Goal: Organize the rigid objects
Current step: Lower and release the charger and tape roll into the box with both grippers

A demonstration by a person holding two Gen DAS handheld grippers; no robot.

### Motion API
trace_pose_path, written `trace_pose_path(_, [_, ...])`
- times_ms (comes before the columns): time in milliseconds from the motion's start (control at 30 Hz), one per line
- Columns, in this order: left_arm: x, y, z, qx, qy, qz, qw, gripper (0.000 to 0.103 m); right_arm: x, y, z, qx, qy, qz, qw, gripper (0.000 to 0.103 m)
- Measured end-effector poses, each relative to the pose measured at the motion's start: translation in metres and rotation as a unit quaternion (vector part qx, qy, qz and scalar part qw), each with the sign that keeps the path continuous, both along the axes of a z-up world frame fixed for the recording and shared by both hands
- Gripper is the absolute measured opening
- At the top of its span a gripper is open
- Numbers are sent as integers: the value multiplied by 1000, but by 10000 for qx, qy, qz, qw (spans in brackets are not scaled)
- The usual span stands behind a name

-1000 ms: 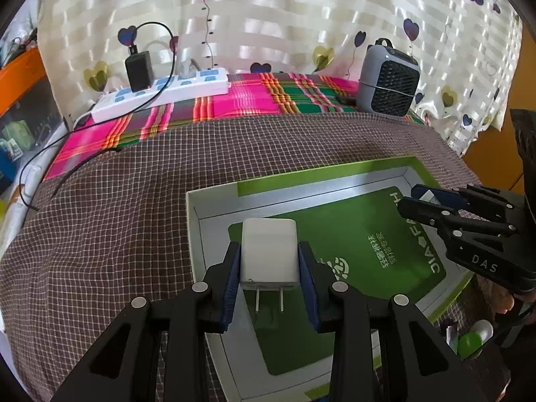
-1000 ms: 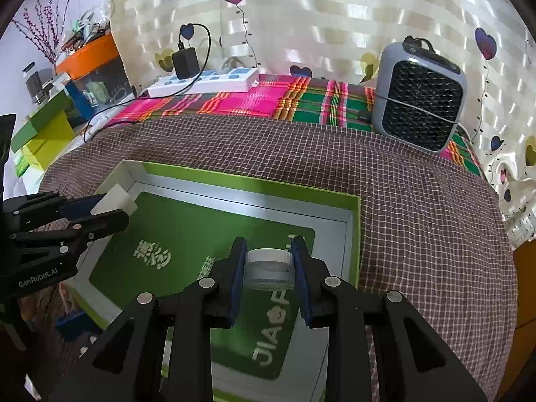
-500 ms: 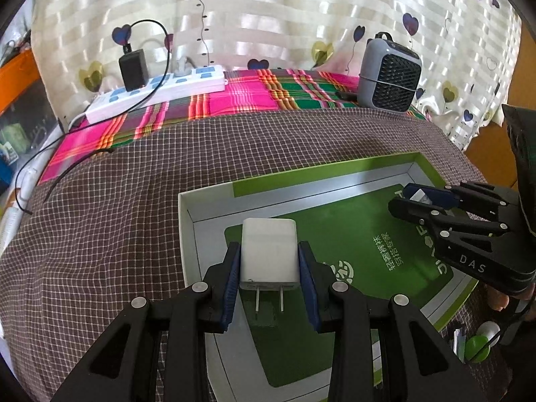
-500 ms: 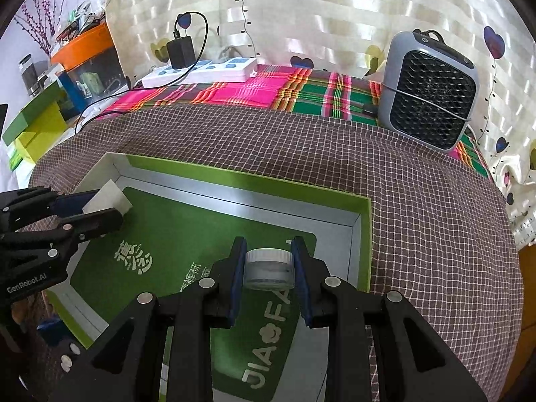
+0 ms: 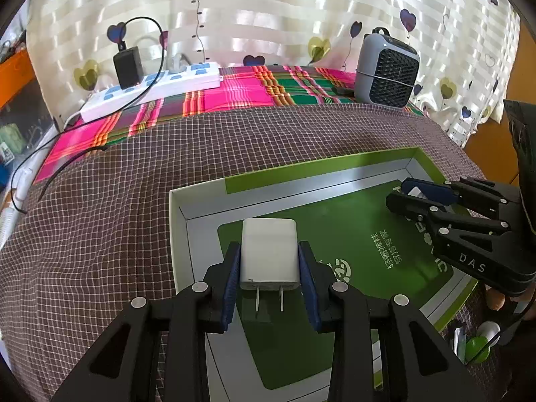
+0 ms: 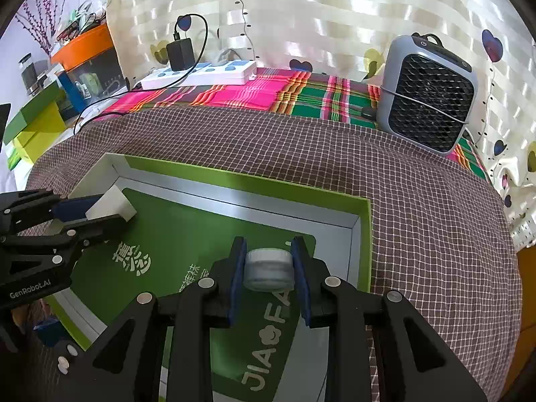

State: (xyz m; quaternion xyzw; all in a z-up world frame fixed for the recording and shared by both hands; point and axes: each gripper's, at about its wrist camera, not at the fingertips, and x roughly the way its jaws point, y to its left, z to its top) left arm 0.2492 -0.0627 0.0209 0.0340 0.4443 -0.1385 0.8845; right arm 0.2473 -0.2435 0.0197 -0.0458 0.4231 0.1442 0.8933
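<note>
The white wall charger (image 5: 269, 254), a smooth rounded block with two metal prongs pointing back toward the camera, sits clamped between the blue pads of the left gripper (image 5: 269, 268), held above the left part of the shallow box (image 5: 177, 234). That box is a flat cardboard tray with white and silver inner walls, a lime-green rim and a glossy green floor printed with white characters; its floor is bare, leaving plenty of open room between the two held things. The tray lies on a brown checked cloth (image 5: 100, 234) spread over the bench, with a wide band of free cloth to its left and behind it up to the pink and green plaid cloth (image 5: 234, 97). At the back left a white power strip (image 5: 150, 88) carries a black adapter (image 5: 126, 67); at the back right stands a grey heater with a black grille (image 6: 428, 97).

To the right, the right gripper (image 6: 268, 269) is closed narrowly on a small round jar with a white lid (image 6: 269, 268), held over the tray's right part near its far right wall. Both grippers slope downward toward the tray floor, their black fingers reaching in from the near side.
</note>
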Motion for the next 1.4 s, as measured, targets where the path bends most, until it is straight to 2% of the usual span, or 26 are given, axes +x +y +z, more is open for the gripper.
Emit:
trace_pose_path(133, [0,-1,0,22,-3,-4,10000,33,0,-2,1,59,-16,-41,10000,29])
trace_pose_path(200, [0,-1,0,20,-7,-8,10000,33,0,-3,1,91,-24,-45,9999,32])
trace_pose_path(267, [0,0,0,-15,7,-3,10000,33,0,-3,1,103,-31,-45,9999,40])
trace_pose_path(333, [0,0,0,-31,11,-2,10000,33,-1,-3,1,126,-35,-55,9999,42])
trace_pose_path(967, [-9,5,9,-69,-62,84,9999,36,-10,-6,6,252,-144,-176,9994,42])
trace_pose_path(1400, [-44,5,39,-202,-379,8,9991,36,-35,-12,31,346,-438,-265,9981,42])
